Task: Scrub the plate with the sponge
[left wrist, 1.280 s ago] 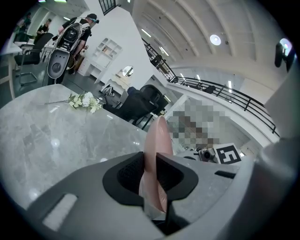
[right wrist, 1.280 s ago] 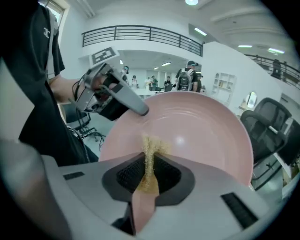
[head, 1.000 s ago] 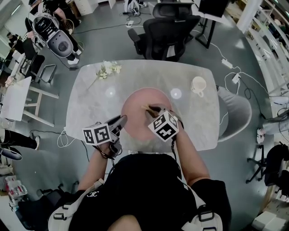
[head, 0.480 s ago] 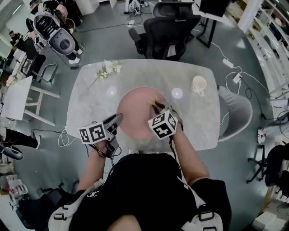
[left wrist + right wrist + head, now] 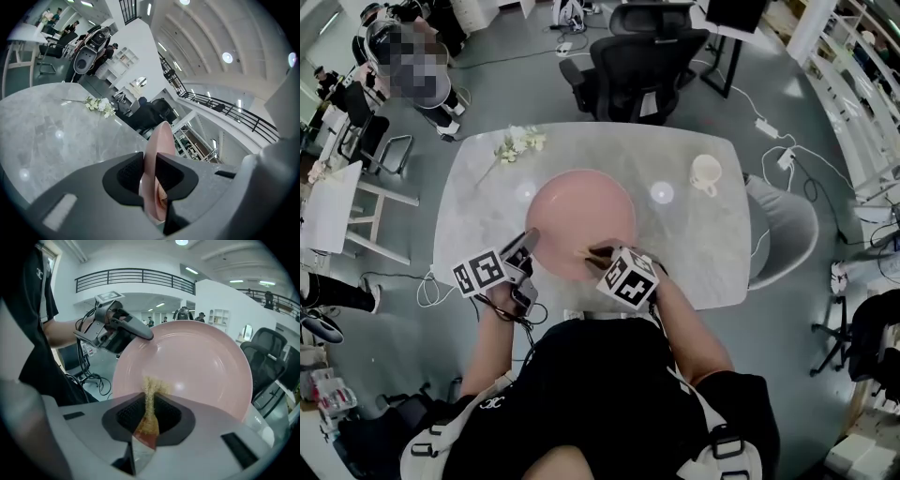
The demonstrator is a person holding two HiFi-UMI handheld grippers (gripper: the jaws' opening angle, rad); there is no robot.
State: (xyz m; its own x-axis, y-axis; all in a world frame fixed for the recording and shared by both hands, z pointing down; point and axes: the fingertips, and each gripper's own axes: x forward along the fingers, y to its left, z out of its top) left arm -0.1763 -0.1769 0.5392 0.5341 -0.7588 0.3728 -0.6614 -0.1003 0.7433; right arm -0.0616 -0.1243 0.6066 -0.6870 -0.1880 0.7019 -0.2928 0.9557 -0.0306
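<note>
Left gripper (image 5: 525, 246): mine, clamped on the pink plate (image 5: 581, 216) at its rim.
Right gripper (image 5: 596, 253): mine, pinching the sponge (image 5: 150, 391) against the plate's face.
Plate: seemingly tilted above the tabletop (image 5: 698, 248).

Items by count. One plate (image 5: 581, 211), pink. One sponge (image 5: 151, 392). Two grippers: the left hand-held gripper (image 5: 528, 241) and the right hand-held gripper (image 5: 594, 254). One worktop (image 5: 712, 253), pale and marbled. On the worktop are one white cup (image 5: 706, 174) and one sprig of flowers (image 5: 520, 143). Two chairs are beside the worktop: one black chair (image 5: 642, 56) and one grey chair (image 5: 787, 230).
</note>
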